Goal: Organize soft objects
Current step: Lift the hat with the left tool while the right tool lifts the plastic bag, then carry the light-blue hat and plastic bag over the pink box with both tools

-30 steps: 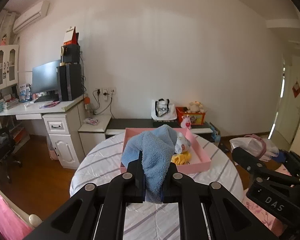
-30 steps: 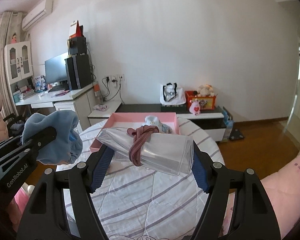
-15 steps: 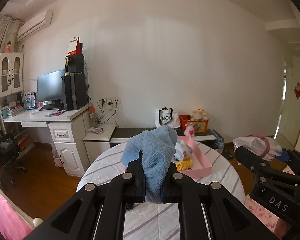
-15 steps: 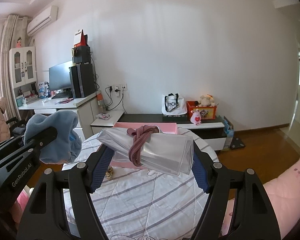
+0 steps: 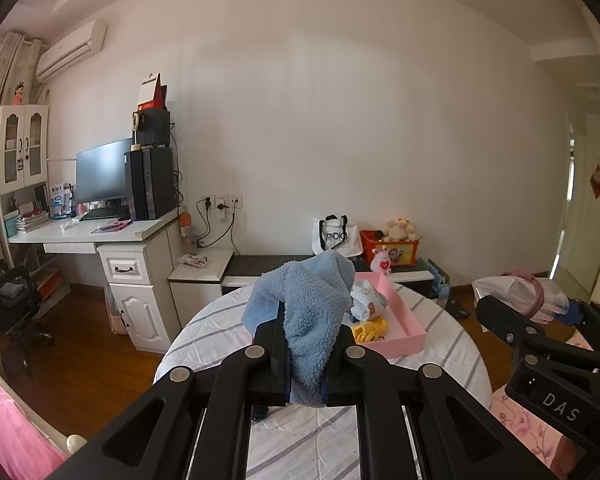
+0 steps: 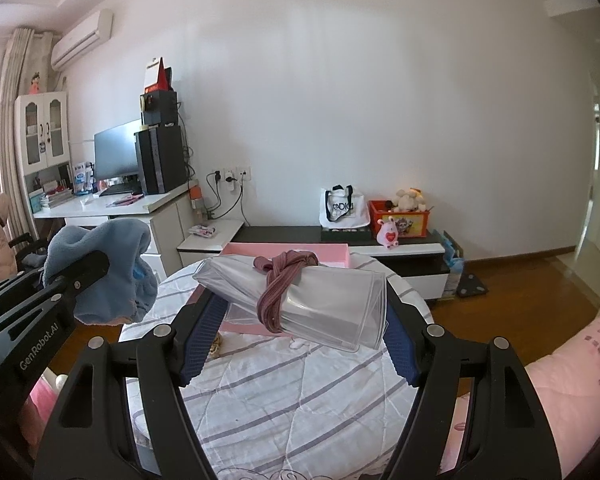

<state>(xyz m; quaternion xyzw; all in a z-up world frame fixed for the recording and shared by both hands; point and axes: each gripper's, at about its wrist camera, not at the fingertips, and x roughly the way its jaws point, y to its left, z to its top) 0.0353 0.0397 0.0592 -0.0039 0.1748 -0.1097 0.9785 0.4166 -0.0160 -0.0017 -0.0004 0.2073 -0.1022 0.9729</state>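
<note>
- The left gripper (image 5: 306, 354) stays clamped on the blue fleece cloth (image 5: 306, 304), held above the near side of the round table (image 5: 216, 324).
- The right gripper (image 6: 296, 320) still grips the clear bag (image 6: 332, 304) with its purple band (image 6: 280, 284).
- The pink tray (image 5: 400, 320) now sits lower and further right in the left view than a second ago.

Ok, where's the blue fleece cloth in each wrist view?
Left wrist: blue fleece cloth at centre, pinched in the left gripper.
Right wrist: at left edge, hanging from that gripper.
Shared landmark: pink tray on the striped table.
</note>
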